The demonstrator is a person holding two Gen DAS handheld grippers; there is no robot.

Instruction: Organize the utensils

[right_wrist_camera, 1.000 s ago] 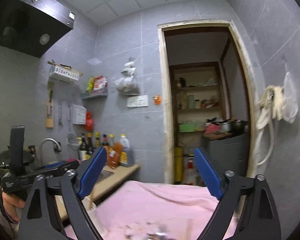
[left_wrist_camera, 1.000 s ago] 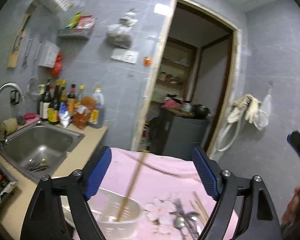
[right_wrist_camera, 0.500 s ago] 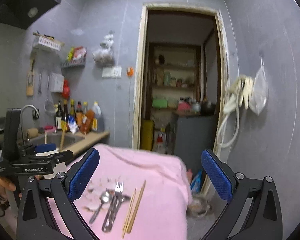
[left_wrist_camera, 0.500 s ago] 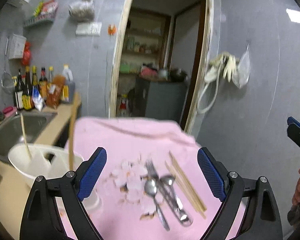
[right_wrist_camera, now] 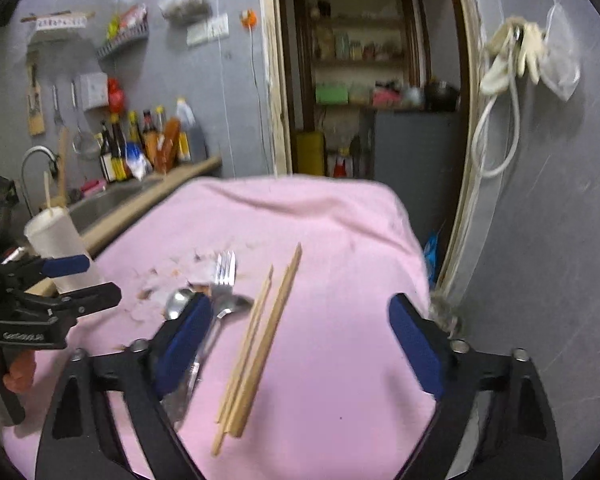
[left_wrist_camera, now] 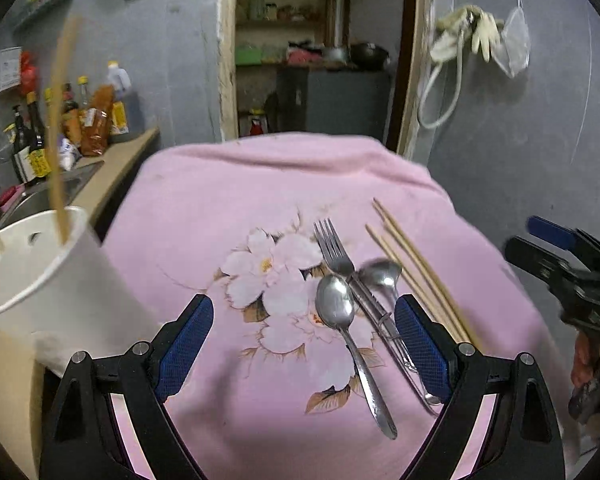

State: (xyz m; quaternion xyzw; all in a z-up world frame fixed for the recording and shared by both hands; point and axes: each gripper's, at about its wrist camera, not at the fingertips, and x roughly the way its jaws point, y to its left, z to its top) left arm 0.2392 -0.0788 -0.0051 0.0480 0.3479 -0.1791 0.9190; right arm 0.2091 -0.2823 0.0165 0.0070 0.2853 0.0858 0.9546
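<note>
On the pink cloth lie a fork, two spoons and several wooden chopsticks, side by side. A white holder cup at the left edge holds two chopsticks. My left gripper is open and empty, low over the cloth just before the spoons. My right gripper is open and empty above the chopsticks, with the fork and spoons at its left finger. The cup also shows in the right wrist view.
A kitchen counter with a sink and sauce bottles runs along the left wall. An open doorway with shelves lies behind the table. The cloth's right edge drops beside a grey wall.
Both grippers have tilted down and moved in over the cloth. The utensils now lie close under them, and the cup has slid to the left edge of the left view.
</note>
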